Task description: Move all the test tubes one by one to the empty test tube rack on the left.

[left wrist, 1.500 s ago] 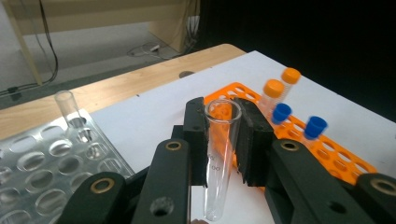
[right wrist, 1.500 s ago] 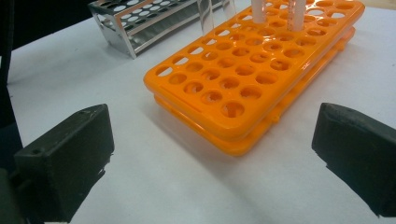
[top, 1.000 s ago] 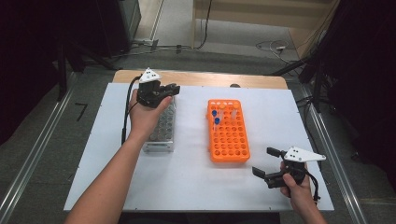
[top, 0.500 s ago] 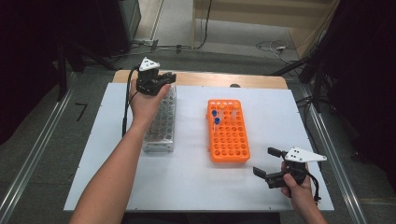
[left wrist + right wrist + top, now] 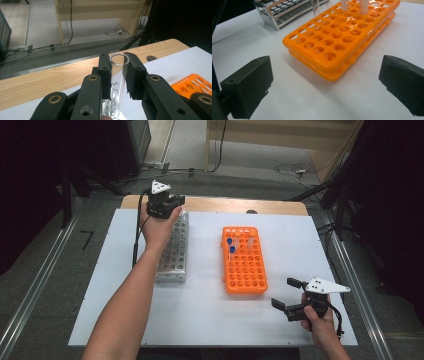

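Between the metal rack and the orange rack lies a bare lane of surface I could pass through. Before my wide-spread right jaws, only the orange rack blocks the way; its tubes stand at the far end.

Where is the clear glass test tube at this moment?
The clear glass test tube stands upright, clamped in the jaws of the left gripper, above the far end of the metal tube rack, left of the orange rack.
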Demonstrator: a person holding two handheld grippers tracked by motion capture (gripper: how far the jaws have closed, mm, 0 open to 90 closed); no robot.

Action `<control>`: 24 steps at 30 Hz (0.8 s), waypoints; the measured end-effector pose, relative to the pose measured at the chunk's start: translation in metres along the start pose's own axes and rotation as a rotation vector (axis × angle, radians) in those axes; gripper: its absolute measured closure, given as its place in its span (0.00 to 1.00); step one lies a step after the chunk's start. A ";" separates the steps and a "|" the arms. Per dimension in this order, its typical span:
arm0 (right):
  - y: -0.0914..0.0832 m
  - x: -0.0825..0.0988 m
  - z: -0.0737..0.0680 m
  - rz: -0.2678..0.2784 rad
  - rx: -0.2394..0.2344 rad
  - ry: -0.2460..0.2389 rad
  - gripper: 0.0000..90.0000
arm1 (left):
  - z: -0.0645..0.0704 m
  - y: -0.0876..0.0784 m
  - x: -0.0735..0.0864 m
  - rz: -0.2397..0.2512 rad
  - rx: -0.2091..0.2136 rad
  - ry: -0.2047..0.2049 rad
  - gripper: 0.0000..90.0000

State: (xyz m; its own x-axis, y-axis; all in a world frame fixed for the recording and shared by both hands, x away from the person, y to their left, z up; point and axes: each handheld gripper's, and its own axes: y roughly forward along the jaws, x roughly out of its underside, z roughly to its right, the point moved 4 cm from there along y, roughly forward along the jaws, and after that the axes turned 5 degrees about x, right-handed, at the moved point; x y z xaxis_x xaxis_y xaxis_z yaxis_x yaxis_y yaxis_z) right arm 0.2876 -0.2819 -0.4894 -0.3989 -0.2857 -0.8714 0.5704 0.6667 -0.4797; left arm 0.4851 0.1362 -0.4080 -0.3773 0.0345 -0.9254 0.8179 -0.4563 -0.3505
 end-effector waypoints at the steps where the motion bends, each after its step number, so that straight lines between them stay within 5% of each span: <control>1: 0.000 0.000 0.000 0.002 -0.001 0.000 0.00 | 0.000 0.002 0.001 -0.002 -0.007 0.001 0.85; 19: 0.002 0.002 0.000 -0.004 -0.001 -0.001 0.00 | 0.006 0.018 0.022 -0.111 -0.075 0.061 0.84; 24: 0.003 0.002 0.000 -0.005 -0.001 -0.002 0.00 | 0.005 0.020 0.029 -0.132 -0.073 0.033 0.84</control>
State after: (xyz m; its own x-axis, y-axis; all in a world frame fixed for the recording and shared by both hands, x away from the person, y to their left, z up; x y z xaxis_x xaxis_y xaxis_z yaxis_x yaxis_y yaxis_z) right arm 0.2883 -0.2805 -0.4926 -0.4001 -0.2904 -0.8692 0.5676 0.6661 -0.4838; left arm 0.4888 0.1236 -0.4409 -0.4703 0.1194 -0.8744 0.7921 -0.3796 -0.4779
